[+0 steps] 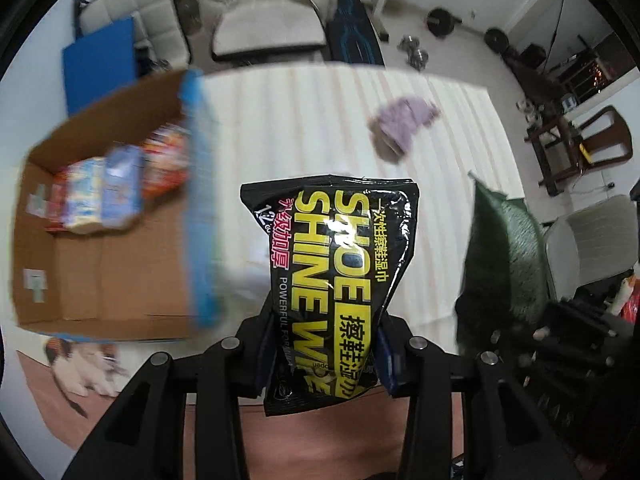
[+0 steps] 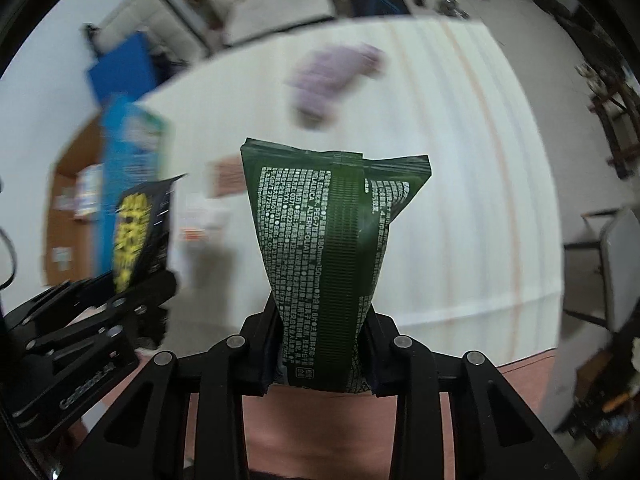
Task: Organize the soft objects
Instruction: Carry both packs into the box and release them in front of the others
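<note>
1. Left wrist view: a black wipes pack with yellow lettering is clamped upright between the fingers of the left claw, its top edge pointing away from the claw.
2. Ahead and to the left of the claw, an open cardboard box is seen on the white striped surface; colourful packets lie in its far corner.
3. A purple cloth lies far ahead to the right; the green pack is seen close on the right.
4. Right wrist view: the green pack is gripped upright by the right claw.
5. To its left, the left claw and the black wipes pack are seen, with the box beyond; the purple cloth lies ahead on the surface.
</note>
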Tool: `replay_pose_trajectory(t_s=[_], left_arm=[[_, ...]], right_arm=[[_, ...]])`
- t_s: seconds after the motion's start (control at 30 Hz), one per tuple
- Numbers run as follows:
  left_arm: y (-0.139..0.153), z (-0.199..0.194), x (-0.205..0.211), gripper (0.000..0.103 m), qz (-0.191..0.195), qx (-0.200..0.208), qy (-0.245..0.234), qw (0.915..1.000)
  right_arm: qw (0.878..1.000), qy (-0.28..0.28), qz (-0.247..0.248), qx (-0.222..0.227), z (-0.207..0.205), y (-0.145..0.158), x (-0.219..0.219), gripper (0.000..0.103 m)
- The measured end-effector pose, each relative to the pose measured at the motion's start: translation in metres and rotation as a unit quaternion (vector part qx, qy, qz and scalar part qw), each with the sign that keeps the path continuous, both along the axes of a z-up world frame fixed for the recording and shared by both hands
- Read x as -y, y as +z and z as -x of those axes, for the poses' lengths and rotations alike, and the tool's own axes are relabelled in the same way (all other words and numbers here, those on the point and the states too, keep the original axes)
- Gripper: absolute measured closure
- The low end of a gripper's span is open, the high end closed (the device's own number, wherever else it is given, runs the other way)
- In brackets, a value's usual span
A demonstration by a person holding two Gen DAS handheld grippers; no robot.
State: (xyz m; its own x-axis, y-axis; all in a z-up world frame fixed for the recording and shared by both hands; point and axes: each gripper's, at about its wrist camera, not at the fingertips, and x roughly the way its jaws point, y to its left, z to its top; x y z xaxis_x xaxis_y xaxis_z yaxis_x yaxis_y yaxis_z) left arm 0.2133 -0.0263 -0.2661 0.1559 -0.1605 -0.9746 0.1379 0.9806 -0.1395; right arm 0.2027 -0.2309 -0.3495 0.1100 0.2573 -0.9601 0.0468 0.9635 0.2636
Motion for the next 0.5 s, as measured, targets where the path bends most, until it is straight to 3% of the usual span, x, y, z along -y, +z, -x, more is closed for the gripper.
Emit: replay_pose_trajectory(t_s=[0.07,0.23,0.5], left_arm=[[0.014,0.001,-0.04,0.065,-0.005,0.007,0.011,0.9999],[0.01,-0.005,-0.152,0.065,-0.025,-0.007,0.063,0.9977],[-0.053,-0.029,-0.285,0.065,-0.045,-0.074,0.132,0.9874]], right_arm=[[0.999,0.017,-0.027,0.013,-0.002,0.021,-0.04,0.067],[0.995,0.064,-0.078,0.021,-0.01,0.048,-0.152,0.067],[0.989,0.093,-0.115,-0.014,-0.037,0.018,-0.309,0.067]])
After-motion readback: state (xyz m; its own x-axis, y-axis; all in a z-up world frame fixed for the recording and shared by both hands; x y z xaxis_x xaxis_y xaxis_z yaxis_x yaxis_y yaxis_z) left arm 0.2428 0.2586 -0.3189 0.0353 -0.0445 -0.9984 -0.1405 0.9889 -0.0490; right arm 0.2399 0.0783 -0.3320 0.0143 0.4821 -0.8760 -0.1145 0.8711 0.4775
